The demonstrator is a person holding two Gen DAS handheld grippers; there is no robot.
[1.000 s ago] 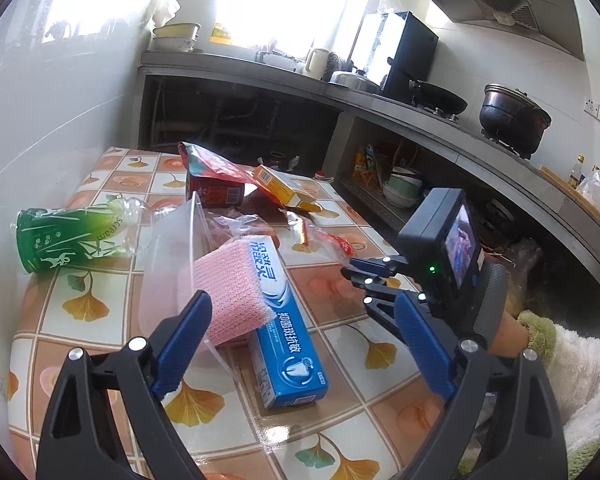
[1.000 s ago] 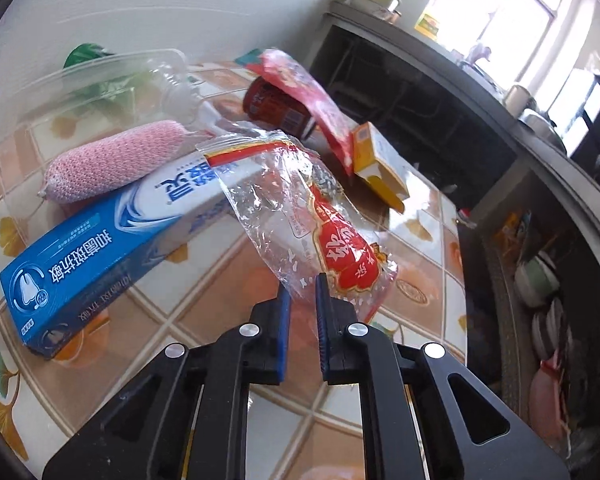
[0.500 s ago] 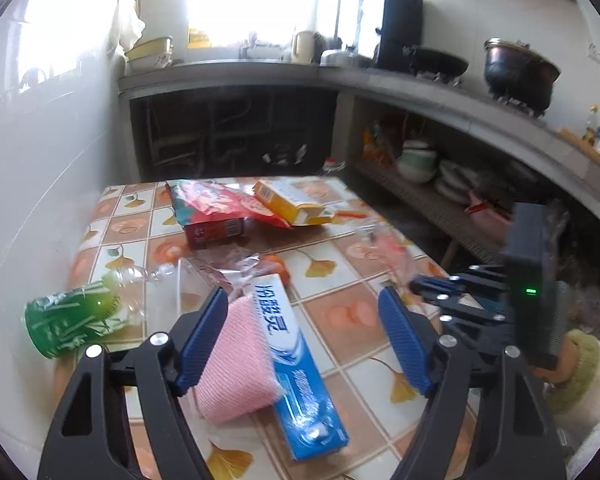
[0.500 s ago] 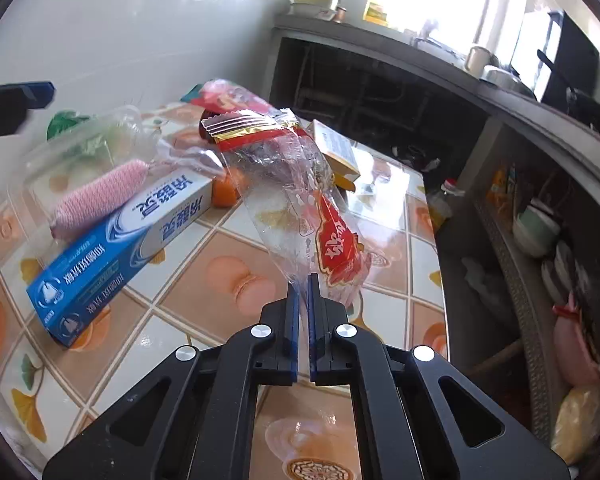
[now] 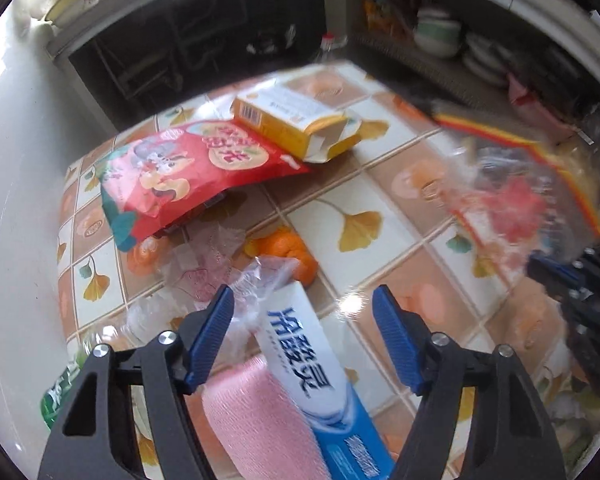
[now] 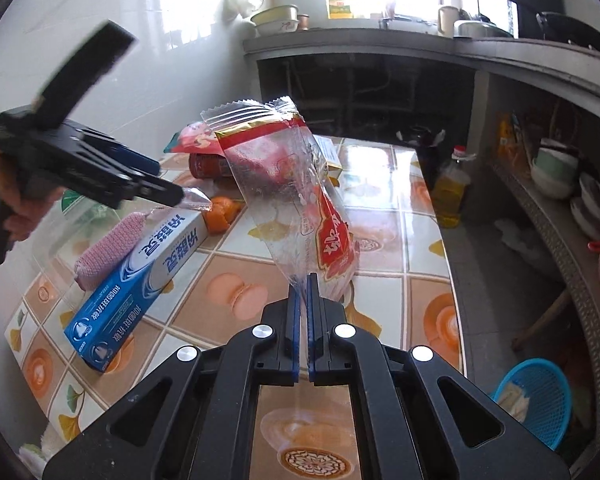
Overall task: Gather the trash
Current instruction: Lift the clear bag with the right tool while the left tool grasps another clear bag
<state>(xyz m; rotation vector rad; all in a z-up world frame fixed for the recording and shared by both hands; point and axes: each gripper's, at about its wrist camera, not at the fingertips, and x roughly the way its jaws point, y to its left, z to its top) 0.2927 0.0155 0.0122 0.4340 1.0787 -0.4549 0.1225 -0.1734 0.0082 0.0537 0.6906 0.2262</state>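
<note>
My right gripper [image 6: 303, 280] is shut on a clear plastic wrapper with red print [image 6: 292, 196] and holds it up above the tiled table [image 6: 380, 208]; the wrapper shows blurred at the right of the left wrist view [image 5: 512, 208]. My left gripper [image 5: 303, 308] is open, hovering over the blue toothpaste box [image 5: 320, 376] and a pink sponge [image 5: 256, 420]. It also shows in the right wrist view [image 6: 168, 194]. A crumpled clear wrapper [image 5: 208, 260], orange peel [image 5: 288, 248], a red snack bag [image 5: 188, 172] and an open yellow carton [image 5: 296, 120] lie beyond.
A green bottle [image 5: 60, 392] lies at the table's left by the white wall. A blue basket [image 6: 536, 400] stands on the floor at the right. An oil bottle [image 6: 452, 192] stands beyond the table. Shelves with bowls [image 6: 556, 168] run under the counter.
My right gripper has lifted the clear wrapper higher off the table. My left gripper has tipped down and moved closer over the toothpaste box and sponge, still open.
</note>
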